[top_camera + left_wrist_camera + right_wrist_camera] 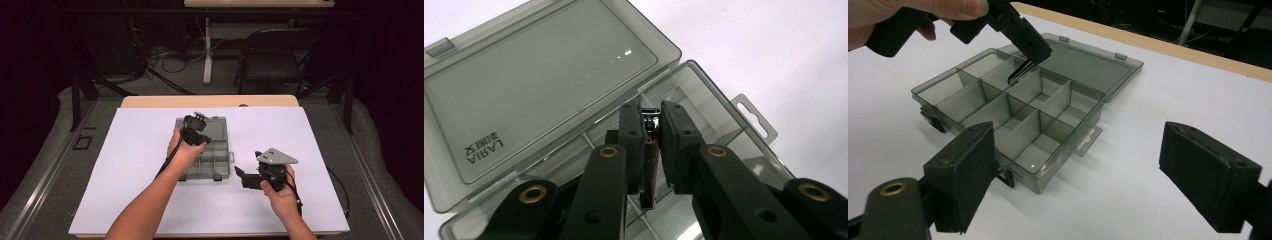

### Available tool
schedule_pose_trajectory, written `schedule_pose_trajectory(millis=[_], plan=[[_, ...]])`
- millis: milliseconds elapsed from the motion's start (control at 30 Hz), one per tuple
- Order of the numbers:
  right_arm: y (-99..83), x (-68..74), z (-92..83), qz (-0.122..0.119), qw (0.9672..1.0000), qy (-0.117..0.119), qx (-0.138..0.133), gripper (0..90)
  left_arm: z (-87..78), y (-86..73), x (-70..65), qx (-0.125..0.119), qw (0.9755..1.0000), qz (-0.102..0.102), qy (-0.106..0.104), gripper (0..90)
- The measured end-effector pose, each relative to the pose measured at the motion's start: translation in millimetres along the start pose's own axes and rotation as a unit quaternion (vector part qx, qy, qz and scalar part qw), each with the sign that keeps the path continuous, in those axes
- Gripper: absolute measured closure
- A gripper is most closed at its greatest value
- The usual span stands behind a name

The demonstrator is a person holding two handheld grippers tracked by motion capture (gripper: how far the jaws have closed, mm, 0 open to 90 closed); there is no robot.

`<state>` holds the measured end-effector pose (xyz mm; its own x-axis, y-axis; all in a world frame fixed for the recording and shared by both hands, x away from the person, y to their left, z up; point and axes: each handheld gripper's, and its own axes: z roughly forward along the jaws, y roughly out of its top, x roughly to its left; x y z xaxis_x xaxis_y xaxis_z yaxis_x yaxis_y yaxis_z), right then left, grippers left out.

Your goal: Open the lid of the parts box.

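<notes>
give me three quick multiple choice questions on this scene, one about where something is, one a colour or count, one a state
1. Where is the small metal piece?
A. lying on the white sheet
B. clamped in the left gripper above the box
C. in the right gripper

2. What colour is the compartment box?
A. smoky grey, see-through
B. bright red
C. solid white

3. How is the box lid?
A. shut and latched
B. taken off and set apart
C. swung open, lying flat behind the compartments

Key: 1 B, the left gripper view shows its fingers pressed on the piece over the compartments. 2 A, the dividers show through its walls in the right gripper view. 3 C, the lid lies flat, joined along the back edge. The right gripper stands open and empty.
</notes>
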<state>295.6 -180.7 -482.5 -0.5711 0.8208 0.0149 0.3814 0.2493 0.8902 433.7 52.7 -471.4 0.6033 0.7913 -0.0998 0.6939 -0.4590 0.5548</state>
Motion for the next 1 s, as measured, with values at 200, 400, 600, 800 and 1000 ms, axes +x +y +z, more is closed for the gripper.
schedule_pose_trajectory(millis=[200, 400, 600, 800, 1000], plan=[[-0.1, 0.1, 0.2, 0.000, 1.0000, 0.001, 0.002, 15.1, 8.7, -0.7, -2.2, 0.000, 1.0000, -0.001, 0.002, 80.2], [0.0, 0.0, -0.2, -0.001, 1.0000, 0.001, -0.001, 15.1, 13.2, -1.0, -2.3, 0.000, 1.0000, -0.001, 0.007, 80.3], [0.6, 0.2, -1.1, 0.000, 1.0000, 0.002, -0.001, 15.1, 18.3, -1.7, -0.9, 0.005, 0.9999, -0.003, 0.008, 80.2], [0.3, -0.4, -0.9, 0.000, 1.0000, 0.001, -0.001, 15.1, 20.8, -2.4, -2.1, 0.006, 0.9999, -0.003, 0.008, 80.2], [0.2, 0.1, -0.5, 0.000, 1.0000, 0.001, -0.003, 15.1, 22.3, -3.3, -1.7, 0.005, 0.9999, -0.006, 0.006, 80.3]])
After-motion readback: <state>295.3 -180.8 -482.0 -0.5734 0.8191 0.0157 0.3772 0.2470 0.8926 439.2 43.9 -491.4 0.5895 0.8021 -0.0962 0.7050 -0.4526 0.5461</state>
